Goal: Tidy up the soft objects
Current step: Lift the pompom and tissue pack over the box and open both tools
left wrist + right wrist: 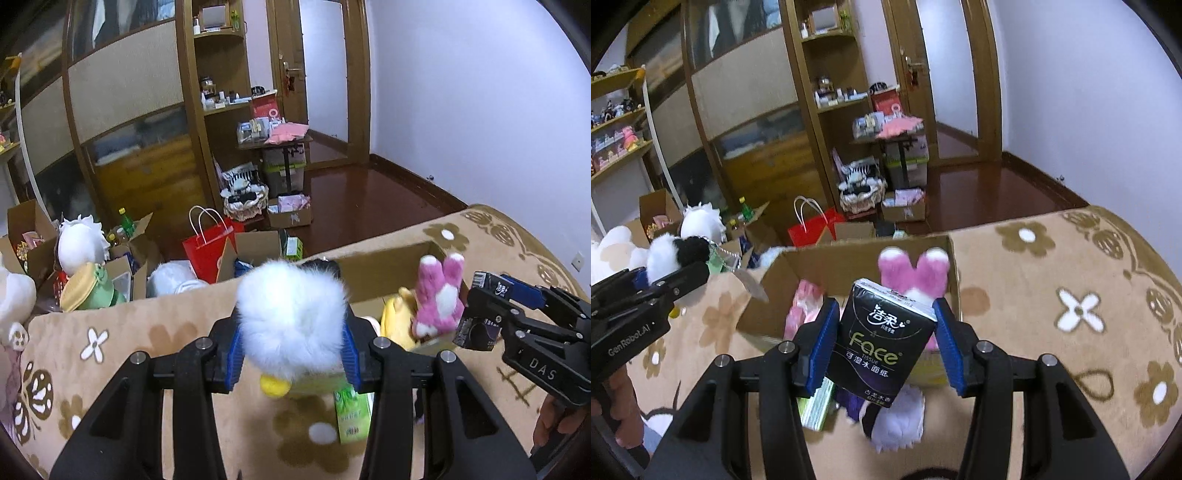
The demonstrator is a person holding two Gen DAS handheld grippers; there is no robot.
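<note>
My left gripper [291, 349] is shut on a fluffy white plush toy [291, 314] with black parts and holds it above the floral blanket; it also shows in the right wrist view [670, 254]. My right gripper [886, 339] is shut on a black tissue pack [886, 339], held over the near edge of an open cardboard box [849, 258]. The pack also shows in the left wrist view [480, 321]. A pink and white plush rabbit [916, 273] stands in the box beside a yellow plush [395, 317] and a pink packet [803, 306].
A green tissue pack [351, 417] and a white and purple plush [897, 421] lie on the beige floral blanket [1071, 288] in front of the box. Beyond the blanket edge stand cardboard boxes, a red bag [207, 247], plush toys [79, 247] and a wardrobe.
</note>
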